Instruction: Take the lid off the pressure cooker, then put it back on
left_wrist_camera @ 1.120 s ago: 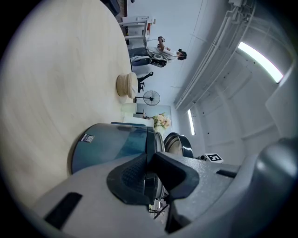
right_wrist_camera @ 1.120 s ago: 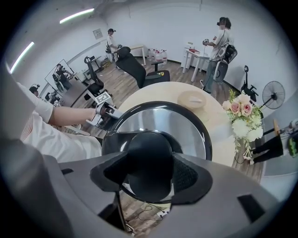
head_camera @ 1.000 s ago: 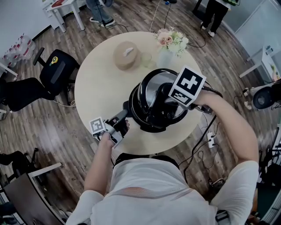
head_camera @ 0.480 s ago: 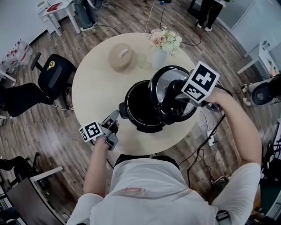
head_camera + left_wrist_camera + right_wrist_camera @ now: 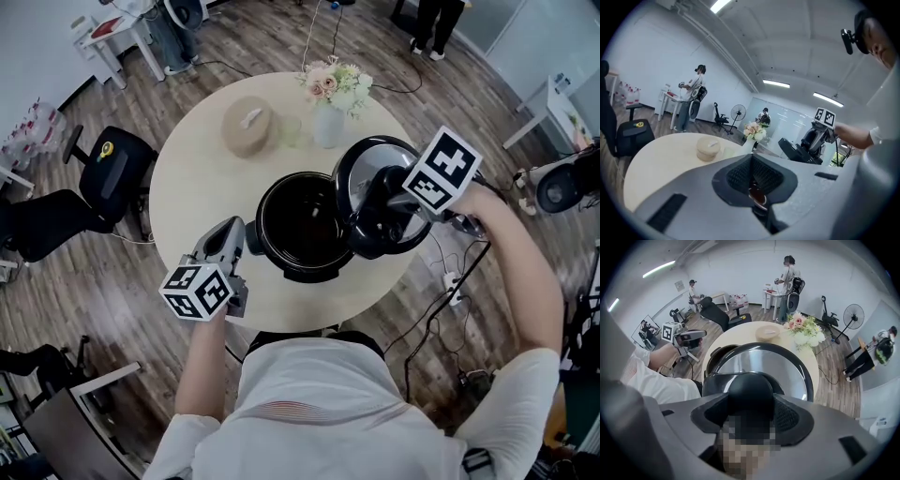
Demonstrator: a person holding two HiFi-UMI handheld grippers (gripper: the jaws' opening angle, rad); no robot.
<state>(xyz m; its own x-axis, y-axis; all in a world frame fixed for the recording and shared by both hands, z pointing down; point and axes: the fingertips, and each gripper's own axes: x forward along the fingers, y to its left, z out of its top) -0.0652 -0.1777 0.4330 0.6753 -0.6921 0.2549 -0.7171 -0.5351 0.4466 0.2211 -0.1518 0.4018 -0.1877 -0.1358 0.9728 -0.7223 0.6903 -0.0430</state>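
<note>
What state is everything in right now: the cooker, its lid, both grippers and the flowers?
pressure cooker pot: open, lid off, standing on the table.
lid: lifted off, held up at the pot's right side by its knob.
right gripper: shut on the lid's knob.
left gripper: shut, empty, clear of the pot.
vase of flowers: upright.

Glossy metal lid (image 5: 764,363) (black knob (image 5: 751,392), seemingly plastic).
</note>
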